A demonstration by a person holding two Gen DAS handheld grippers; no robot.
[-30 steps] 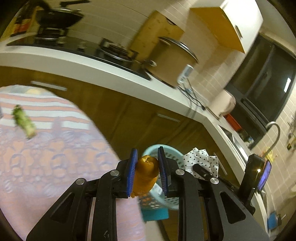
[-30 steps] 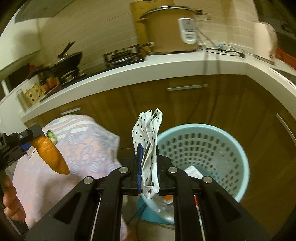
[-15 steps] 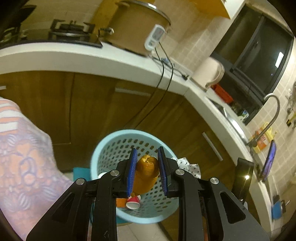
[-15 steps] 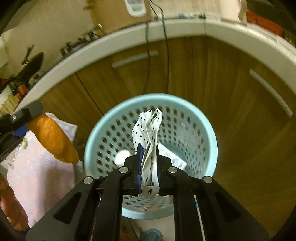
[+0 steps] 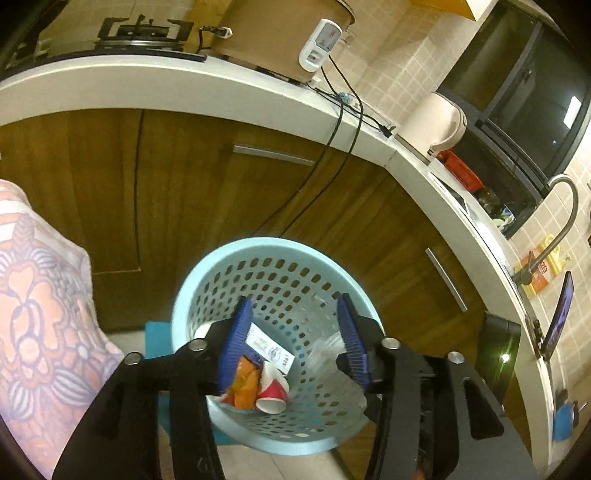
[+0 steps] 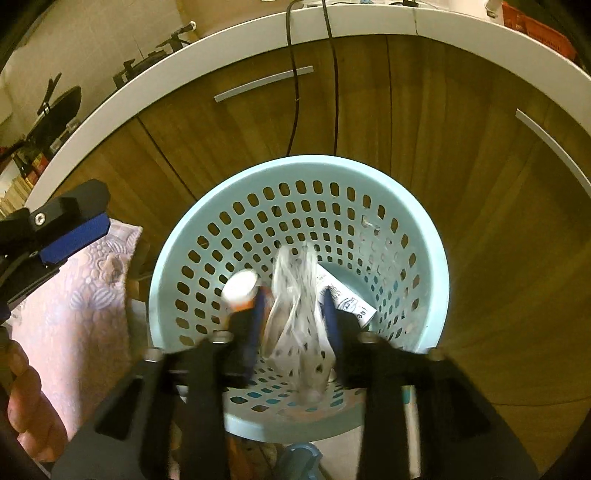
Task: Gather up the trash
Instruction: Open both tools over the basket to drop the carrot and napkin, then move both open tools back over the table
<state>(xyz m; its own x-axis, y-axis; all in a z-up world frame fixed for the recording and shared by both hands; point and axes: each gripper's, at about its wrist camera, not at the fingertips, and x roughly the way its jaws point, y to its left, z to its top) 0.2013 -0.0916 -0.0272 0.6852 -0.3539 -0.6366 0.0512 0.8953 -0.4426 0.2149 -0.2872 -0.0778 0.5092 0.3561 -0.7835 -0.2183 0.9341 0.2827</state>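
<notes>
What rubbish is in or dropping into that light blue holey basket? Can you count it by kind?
Red-and-white paper cup: 1
White printed paper slip: 1
Orange crumpled piece: 1
White bag with black spots, blurred, dropping in: 1
White round thing, kind unclear: 1
Total: 5 in the light blue perforated plastic basket

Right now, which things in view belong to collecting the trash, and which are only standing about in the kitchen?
Belong to the job:
- blue basket
- dotted white bag, between the right gripper fingers, which have just been opening
- red paper cup
- orange wrapper
- printed slip
- left gripper, open

Only standing about:
- rice cooker
- kettle
- tap
- stove
</notes>
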